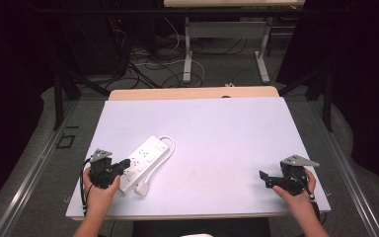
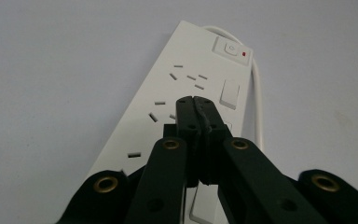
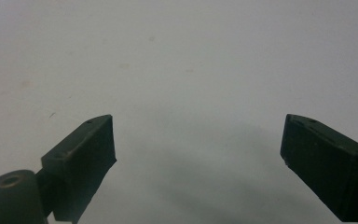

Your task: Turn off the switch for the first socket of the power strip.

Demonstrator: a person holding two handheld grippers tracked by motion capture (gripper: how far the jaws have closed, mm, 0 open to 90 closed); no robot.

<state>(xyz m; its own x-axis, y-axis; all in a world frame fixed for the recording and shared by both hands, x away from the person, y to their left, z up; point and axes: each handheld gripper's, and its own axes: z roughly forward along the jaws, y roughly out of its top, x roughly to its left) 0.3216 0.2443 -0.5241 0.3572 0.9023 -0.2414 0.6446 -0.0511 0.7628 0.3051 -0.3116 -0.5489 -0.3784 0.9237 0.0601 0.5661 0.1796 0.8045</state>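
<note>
A white power strip (image 1: 145,155) lies slantwise on the white table (image 1: 217,128), left of the middle, with its white cable (image 1: 170,144) looped at the far end and its plug (image 1: 142,188) near the front. My left gripper (image 1: 125,163) hangs over the strip's near end. In the left gripper view its jaws are pressed together, empty, above the strip (image 2: 186,79), whose switch (image 2: 232,48) shows a red light. My right gripper (image 1: 264,178) rests near the table's front right corner, and in the right gripper view it (image 3: 198,130) stands wide open over bare table.
The table's front edge (image 1: 197,216) runs just behind both hands. Beyond the far edge are a wooden strip (image 1: 192,93), floor cables (image 1: 148,64) and another table's legs (image 1: 187,49). Dark curtains close off both sides.
</note>
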